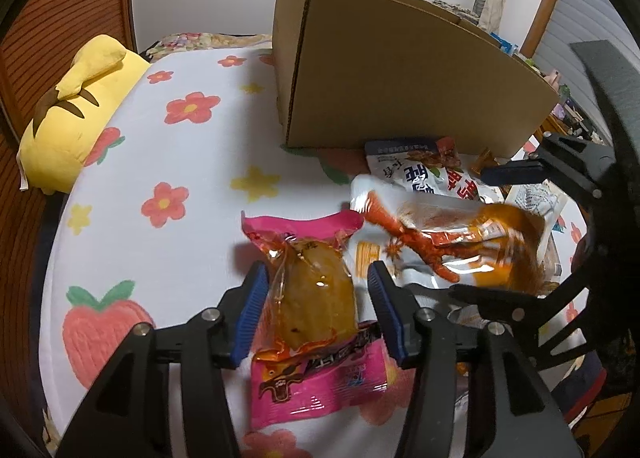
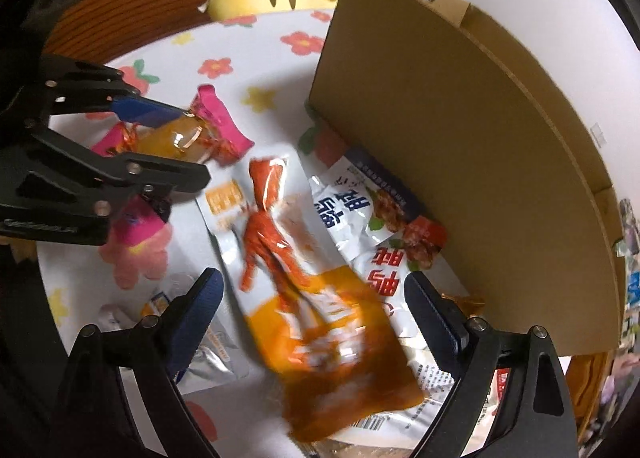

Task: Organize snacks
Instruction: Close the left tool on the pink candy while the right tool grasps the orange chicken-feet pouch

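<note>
A pink snack pack with a brown piece inside (image 1: 312, 298) lies on the flowered sheet between the open fingers of my left gripper (image 1: 316, 294); the fingers straddle it, not clamped. It also shows in the right wrist view (image 2: 188, 138) with the left gripper (image 2: 176, 142) around it. A white and orange crayfish snack bag (image 2: 304, 278) lies between the open fingers of my right gripper (image 2: 316, 294); it shows blurred in the left wrist view (image 1: 448, 246). A white and blue snack bag (image 2: 360, 214) lies beside it against the cardboard box (image 2: 460, 138).
The tall cardboard box (image 1: 400, 78) stands on the bed behind the snacks. A yellow plush pillow (image 1: 76, 110) lies at the far left by the wooden headboard. Silver packets (image 2: 208, 354) lie under the right gripper. The flowered sheet (image 1: 168, 138) covers the bed.
</note>
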Demonstrator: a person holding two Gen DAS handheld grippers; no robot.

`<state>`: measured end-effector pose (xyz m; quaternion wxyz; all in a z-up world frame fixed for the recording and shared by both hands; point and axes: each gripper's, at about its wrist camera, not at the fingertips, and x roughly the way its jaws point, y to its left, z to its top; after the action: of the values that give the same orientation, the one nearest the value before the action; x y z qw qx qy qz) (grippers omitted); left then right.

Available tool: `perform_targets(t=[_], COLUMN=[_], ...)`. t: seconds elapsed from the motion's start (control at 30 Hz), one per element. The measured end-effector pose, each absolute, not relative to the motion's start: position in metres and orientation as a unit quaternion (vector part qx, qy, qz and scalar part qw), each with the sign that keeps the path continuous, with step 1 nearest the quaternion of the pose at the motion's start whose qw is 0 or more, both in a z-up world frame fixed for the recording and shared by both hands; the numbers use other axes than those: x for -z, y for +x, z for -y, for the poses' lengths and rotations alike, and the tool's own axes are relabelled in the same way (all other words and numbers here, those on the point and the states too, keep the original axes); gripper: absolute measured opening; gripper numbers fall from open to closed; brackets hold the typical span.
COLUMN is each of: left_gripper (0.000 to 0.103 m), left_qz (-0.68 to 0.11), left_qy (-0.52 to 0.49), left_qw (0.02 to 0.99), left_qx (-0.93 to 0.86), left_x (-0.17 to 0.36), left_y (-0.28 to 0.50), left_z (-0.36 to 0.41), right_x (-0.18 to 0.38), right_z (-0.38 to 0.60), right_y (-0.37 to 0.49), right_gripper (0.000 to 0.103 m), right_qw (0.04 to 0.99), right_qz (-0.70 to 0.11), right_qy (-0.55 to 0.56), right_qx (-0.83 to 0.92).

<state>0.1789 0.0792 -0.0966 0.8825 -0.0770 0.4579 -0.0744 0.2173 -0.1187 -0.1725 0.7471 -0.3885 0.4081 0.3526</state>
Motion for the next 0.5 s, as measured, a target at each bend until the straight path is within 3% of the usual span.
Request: perform_targets(t=[0.1,0.13,0.23,0.3,0.37,0.5], left_gripper=[0.05,0.044,0.042,0.042,0.042,0.048], left_qz=[-0.456,-0.454,-0.451,-0.45,-0.45,-0.454], left_qy=[-0.079,-0.078,-0.071,-0.072,-0.076,-0.076], left_qw=[0.883,0.884,0.886,0.886,0.886,0.884], left_qx=[0.08,0.083,0.085,0.085,0.085,0.081], left_x=[0.096,0.096,0.094,0.094,0.094,0.096], left_y=[0.178,0.176,0.174,0.174,0.174,0.176], left_z=[-0.08,-0.08,-0.079,-0.079,-0.08,-0.08], right_x=[0.178,0.18,0.18,0.18,0.179,0.176], right_z=[0.119,0.119,0.121,0.122,0.122,0.125], right_y=[0.217,0.216,0.209,0.205,0.201,0.197], right_gripper=[0.092,0.091,0.076,0.062,0.054,0.049], right_qw=[0.744,0.743,0.742,0.747,0.751,0.759], right_qz=[-0.411,-0.412,-0.408,-0.407,-0.404,-0.402], right_qy=[-0.388,-0.387,-0.384,-0.374,-0.367,-0.349], right_qx=[-0.356,-0.359,-0.369,-0.369,-0.372,-0.376])
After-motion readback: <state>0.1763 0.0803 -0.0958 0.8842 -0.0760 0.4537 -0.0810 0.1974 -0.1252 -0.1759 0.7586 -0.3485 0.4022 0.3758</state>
